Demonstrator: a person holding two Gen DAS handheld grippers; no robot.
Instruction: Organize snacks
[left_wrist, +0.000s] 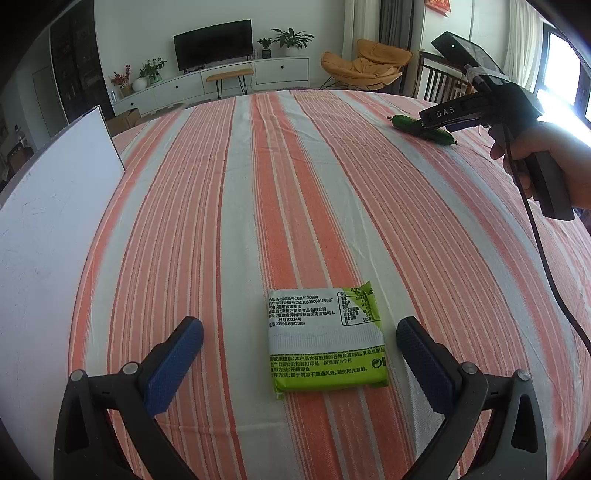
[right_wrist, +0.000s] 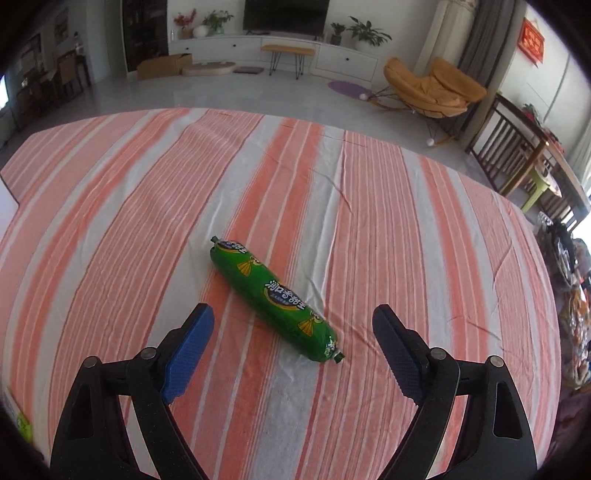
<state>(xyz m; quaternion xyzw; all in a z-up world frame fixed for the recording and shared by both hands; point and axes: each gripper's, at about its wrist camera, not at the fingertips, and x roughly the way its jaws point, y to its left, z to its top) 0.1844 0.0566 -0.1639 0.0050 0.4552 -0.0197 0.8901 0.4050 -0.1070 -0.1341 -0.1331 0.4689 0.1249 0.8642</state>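
While the left gripper stood wide, empty, over the flat green-and-white snack packet, the right gripper, jaws apart and unloaded, was judged approaching the green plastic-wrapped sausage beyond that packet; closure across it was still required.

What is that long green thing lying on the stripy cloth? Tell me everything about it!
It is a sausage in a shiny green plastic wrapper with white writing, yellow pictures and a crimped tip at each end. It looks sealed and lies flat and slanted on the cloth, on a white stripe next to an orange one. Only the cloth touches it. The right gripper has its jaws open, one on each side of its near end.
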